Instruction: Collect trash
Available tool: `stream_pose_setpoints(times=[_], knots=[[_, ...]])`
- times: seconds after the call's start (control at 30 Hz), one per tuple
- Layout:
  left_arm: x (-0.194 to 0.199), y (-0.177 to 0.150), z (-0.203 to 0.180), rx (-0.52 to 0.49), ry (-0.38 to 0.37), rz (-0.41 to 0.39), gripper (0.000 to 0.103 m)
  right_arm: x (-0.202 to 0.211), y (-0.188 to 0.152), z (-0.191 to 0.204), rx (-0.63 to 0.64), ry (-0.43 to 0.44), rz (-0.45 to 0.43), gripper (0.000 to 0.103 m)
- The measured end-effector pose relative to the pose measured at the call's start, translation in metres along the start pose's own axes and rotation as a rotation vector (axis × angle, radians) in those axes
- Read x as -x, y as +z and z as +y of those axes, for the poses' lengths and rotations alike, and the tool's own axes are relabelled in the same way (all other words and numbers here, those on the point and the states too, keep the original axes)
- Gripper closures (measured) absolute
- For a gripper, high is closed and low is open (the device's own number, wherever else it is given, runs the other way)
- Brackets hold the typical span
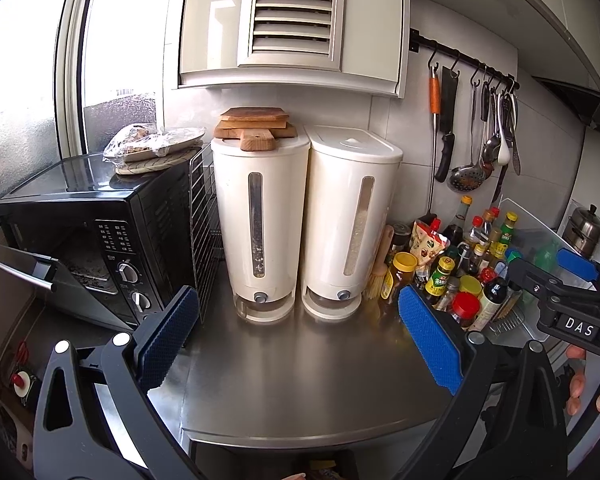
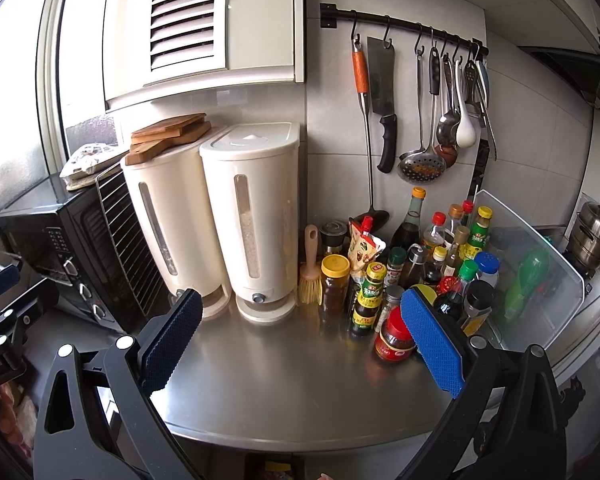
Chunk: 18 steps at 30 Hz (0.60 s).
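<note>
On the steel counter [image 1: 300, 364]: two white dispensers [image 2: 256, 216], three stacked cutting boards [image 1: 256, 122].
Left gripper [image 1: 296, 336] and right gripper [image 2: 300, 338] both spread, holding nothing; no trash is identifiable. Only the left view shows the oven's [image 1: 80, 236] open door.

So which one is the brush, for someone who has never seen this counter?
Find the two tall white dispensers on the steel counter. Just right of them, before the crowd of bottles, stands the brush: pale handle up, yellow bristles down, the only thing there without a cap or lid.
</note>
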<state>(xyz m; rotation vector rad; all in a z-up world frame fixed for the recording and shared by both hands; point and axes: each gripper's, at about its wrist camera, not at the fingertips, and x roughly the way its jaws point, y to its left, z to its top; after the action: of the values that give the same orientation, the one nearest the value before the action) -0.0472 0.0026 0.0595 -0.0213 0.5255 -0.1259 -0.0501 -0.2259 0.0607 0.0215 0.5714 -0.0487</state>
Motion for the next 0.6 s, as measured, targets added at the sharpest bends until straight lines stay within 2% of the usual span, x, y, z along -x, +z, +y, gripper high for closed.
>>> stream_pose_setpoints(times=[0.6], knots=[[-0.0017, -0.0022, 0.0042, 0.027, -0.008, 0.027, 0.008, -0.0002, 0.0014, -0.0016, -0.004, -0.003, 0.002, 0.003]])
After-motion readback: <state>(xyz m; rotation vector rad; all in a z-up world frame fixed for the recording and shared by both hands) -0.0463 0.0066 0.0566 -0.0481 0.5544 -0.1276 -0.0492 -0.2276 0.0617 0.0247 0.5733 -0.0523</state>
